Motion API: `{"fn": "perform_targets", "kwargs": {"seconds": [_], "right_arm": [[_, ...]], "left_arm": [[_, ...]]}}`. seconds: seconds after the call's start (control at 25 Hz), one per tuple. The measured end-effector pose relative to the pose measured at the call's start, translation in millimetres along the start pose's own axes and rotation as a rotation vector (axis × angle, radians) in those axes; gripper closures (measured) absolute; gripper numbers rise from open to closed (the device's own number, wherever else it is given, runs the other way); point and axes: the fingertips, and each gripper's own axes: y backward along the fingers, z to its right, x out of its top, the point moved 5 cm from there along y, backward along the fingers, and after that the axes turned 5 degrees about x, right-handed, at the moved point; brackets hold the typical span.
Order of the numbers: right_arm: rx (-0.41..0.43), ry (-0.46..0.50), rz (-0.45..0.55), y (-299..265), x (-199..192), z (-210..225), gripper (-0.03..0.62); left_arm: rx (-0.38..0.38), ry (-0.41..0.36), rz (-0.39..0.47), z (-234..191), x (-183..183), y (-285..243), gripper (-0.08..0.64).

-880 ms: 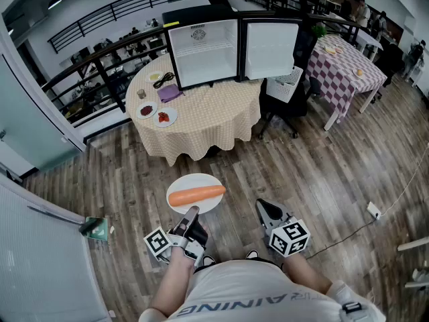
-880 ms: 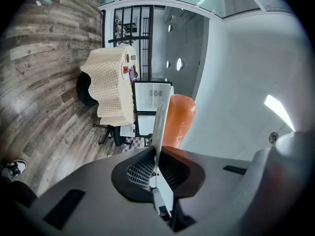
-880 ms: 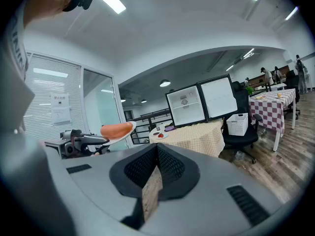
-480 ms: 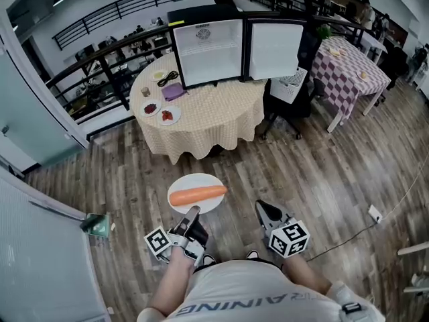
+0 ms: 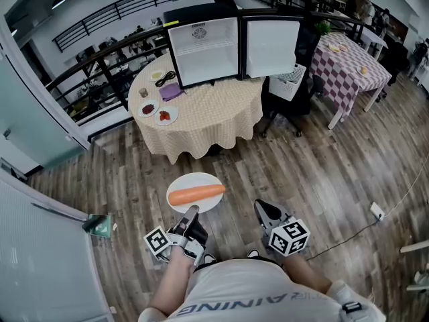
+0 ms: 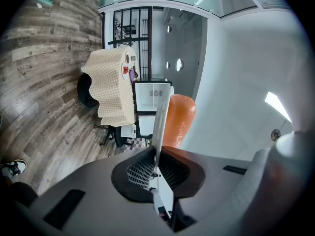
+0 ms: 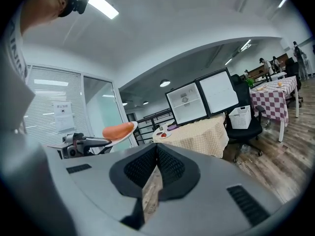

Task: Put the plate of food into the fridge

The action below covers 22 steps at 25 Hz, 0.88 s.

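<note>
Bright, even indoor light fills the head view. The wooden floor (image 5: pixel 322 173) carries a soft sheen, and the shadows under the round bench (image 5: pixel 208 113) are faint. The inside of the open fridge (image 5: pixel 204 52) reads almost blown-out white. Straight lines bow strongly toward the edges. Both gripper views sit in a round frame with black corners. In the left gripper view a ceiling light (image 6: pixel 278 107) glares, and the left tongs (image 6: pixel 156 154), close to the lens, look soft. In the right gripper view a strip light (image 7: pixel 98 4) flares overhead, and the right tongs (image 7: pixel 156 149) are likewise out of focus.
</note>
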Motion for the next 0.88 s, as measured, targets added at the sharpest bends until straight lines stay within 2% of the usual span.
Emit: {"fn": "perform_targets", "kwargs": {"seconds": [0.56, 0.88], "right_arm": [[0.048, -0.043, -0.033, 30.7, -5.9, 52.5, 0.571], [0.023, -0.064, -0.026, 25.4, 2.5, 83.0, 0.570]], "left_arm": [[0.026, 0.010, 0.091, -1.9, -41.4, -24.7, 0.532], [0.048, 0.014, 0.061, -6.4, -43.8, -61.8, 0.532]]}}
